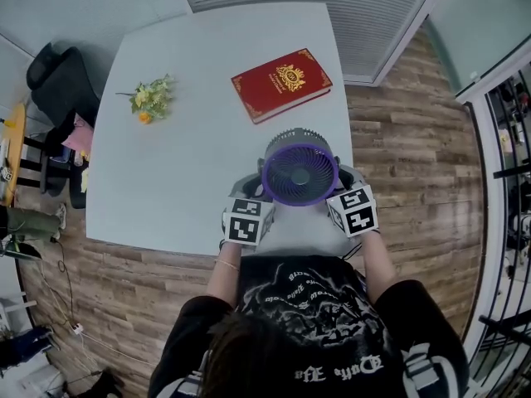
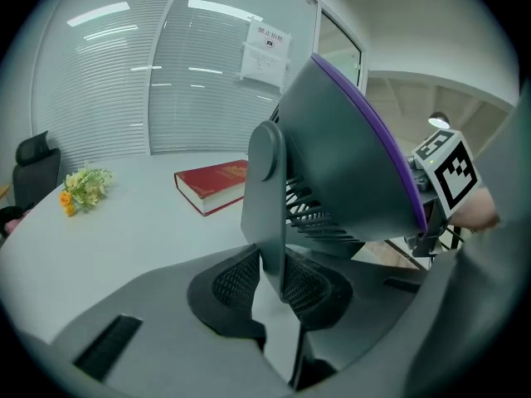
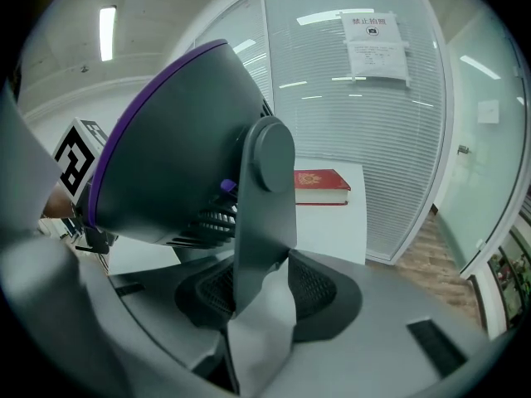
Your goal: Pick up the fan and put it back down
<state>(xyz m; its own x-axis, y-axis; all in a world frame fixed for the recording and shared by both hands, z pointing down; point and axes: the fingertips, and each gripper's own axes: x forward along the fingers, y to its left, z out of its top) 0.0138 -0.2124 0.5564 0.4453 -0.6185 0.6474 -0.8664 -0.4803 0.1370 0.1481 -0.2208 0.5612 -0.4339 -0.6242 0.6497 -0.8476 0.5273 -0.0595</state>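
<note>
Grey fan (image 1: 299,171) with purple rim, tilted face-up, at near right edge of white table (image 1: 166,181), left gripper (image 2: 270,284) clamped on its left support arm, right gripper (image 3: 261,293) clamped on its right support arm, red book (image 1: 280,84) just beyond, flowers (image 1: 151,98) far left.

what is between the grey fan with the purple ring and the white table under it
Nothing visible does. The white table around the grey fan with the purple ring is bare; the red hardcover book and the bunch of yellow flowers lie farther back, well clear.

Book (image 1: 280,84) lies just beyond fan (image 1: 299,172); table's (image 1: 182,172) left open.
</note>
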